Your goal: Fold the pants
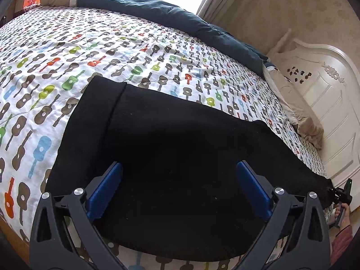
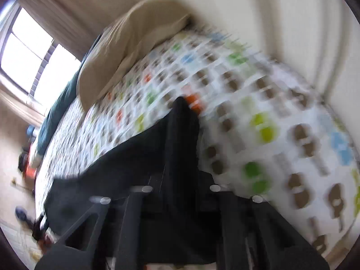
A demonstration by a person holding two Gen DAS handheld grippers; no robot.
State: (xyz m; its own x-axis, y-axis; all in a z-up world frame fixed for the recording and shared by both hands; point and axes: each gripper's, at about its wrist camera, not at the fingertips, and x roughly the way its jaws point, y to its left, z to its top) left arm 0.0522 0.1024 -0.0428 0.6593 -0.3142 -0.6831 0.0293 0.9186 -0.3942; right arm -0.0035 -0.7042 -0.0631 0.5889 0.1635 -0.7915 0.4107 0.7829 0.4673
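The black pants (image 1: pixel 171 148) lay flat on the bed (image 1: pixel 67 51), directly under and ahead of the left gripper (image 1: pixel 180 186). Its blue-padded jaws stood spread wide over the cloth, one to each side, pinching nothing. The garment's long axis ran crosswise to those jaws, from a broad squared end with a seam line beyond the left-hand jaw to a narrowing end beyond the right-hand one, at the bed's edge. There the right gripper (image 1: pixel 340 194) showed small, in a person's hand.

In the right wrist view, heavily blurred, the right gripper (image 2: pixel 182 105) had its jaws drawn nearly together. Dark cloth (image 2: pixel 112 168) lay against them, but whether they pinched it I could not tell.

Judged from its look, the fabric was soft, matte and fairly thick, knit or fleece. It should drape limp, weigh little, resist slipping and suffer no harm from a firm pinch. Holds are best taken at corners or along a hem, both layers together, so the fold carries evenly.

Beyond the jaws lay a teal duvet (image 1: pixel 180 20), beige pillows (image 1: pixel 290 110) and a white headboard (image 1: pixel 333 103).
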